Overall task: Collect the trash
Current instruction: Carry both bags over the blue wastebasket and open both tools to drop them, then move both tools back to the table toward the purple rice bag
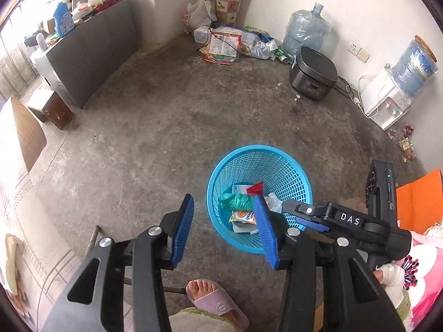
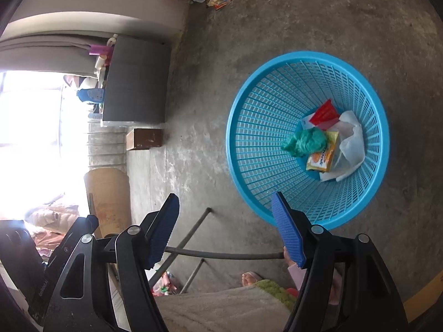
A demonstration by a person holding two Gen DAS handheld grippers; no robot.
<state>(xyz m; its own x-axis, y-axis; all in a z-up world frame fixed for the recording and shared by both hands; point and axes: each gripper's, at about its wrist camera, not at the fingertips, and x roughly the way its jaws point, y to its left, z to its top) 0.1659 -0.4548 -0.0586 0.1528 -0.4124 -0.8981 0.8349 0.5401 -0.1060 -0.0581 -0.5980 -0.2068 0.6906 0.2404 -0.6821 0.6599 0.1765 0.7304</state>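
A blue mesh basket (image 1: 221,166) (image 2: 249,83) stands on the concrete floor. Inside it lie a crumpled green bag (image 1: 235,202) (image 2: 304,141), a red wrapper (image 1: 256,188) (image 2: 325,114), an orange snack packet (image 1: 243,217) (image 2: 322,155) and white tissue (image 2: 351,144). My left gripper (image 1: 224,197) hovers over the basket's near rim, open, nothing between its blue pads. My right gripper (image 2: 225,196) is open and empty too, just above the rim's near edge; the left wrist view shows its black body (image 1: 349,221) reaching in from the right.
Litter is piled by the far wall (image 1: 221,47), with more wrappers (image 1: 405,141) near the water dispenser (image 1: 384,102). A rice cooker (image 1: 313,74), grey cabinet (image 1: 91,52), wooden stool (image 1: 51,108) and orange cardboard (image 1: 418,199) ring the floor. A slippered foot (image 1: 213,301) is below me.
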